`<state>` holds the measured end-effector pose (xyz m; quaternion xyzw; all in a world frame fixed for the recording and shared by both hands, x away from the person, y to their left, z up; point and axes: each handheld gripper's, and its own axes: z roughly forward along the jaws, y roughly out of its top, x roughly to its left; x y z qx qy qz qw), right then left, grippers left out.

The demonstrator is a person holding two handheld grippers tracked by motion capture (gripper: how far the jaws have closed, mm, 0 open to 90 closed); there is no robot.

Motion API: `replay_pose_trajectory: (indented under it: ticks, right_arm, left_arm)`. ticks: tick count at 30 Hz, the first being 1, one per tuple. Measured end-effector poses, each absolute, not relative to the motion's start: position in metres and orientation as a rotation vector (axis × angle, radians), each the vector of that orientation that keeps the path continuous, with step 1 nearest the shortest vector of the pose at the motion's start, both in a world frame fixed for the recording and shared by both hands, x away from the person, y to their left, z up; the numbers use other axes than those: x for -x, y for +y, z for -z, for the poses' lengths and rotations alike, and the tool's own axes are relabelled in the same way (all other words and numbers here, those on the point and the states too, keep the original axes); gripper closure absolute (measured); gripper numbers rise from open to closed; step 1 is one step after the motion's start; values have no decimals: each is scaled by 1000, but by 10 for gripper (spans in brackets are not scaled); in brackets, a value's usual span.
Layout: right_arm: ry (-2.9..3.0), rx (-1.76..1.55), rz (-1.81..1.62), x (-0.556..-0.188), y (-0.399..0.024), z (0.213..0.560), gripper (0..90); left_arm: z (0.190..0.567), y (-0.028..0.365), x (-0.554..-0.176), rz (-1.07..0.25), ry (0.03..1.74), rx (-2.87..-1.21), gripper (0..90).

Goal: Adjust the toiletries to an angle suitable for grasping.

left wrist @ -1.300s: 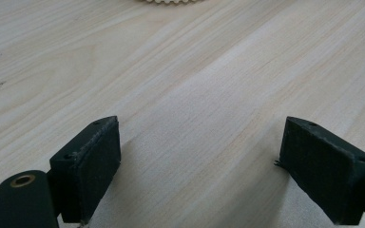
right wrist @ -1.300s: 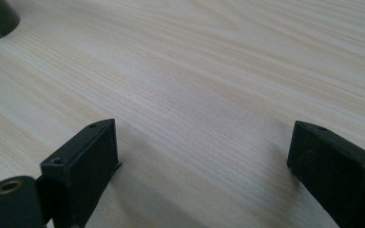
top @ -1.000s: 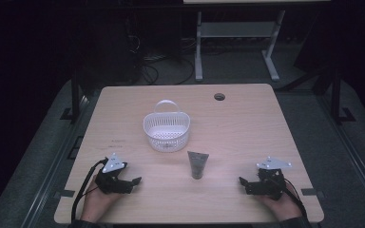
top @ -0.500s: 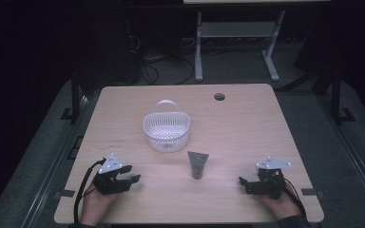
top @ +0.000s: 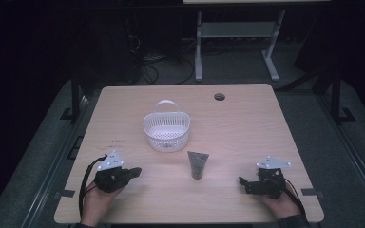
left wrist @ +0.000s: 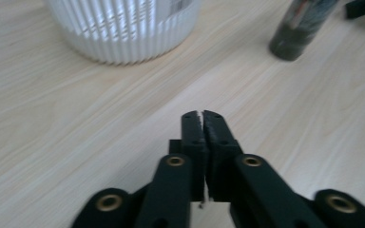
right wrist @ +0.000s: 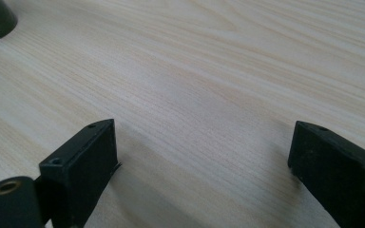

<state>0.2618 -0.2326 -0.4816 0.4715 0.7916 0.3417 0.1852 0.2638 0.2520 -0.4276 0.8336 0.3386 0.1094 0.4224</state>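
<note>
I see the wooden table point(top: 247, 123) carrying a white slatted basket point(top: 166, 132) at centre, with the dark tube point(top: 197, 164) lying just in front of it, between both grippers and touching neither. My left gripper point(top: 134, 172) has just clenched on nothing; my right gripper point(top: 243, 182) rests released, jaws wide

The left gripper point(top: 132, 172) sits in the person's left hand point(top: 97, 202) near the tabletop's front-left corner, its jaws just closed flat together, nothing between them. The right gripper point(top: 243, 182), near the front-right corner, has jaws spread wide and empty.
</note>
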Motion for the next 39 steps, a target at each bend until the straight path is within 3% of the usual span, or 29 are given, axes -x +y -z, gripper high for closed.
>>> replay_pose_trajectory:
  ticks: [39]
  right_arm:
    - [2240, -1322, -966, -263, -233, 482, 86]
  left_arm:
    - [381, 152, -280, -194, 628, -2050, 895]
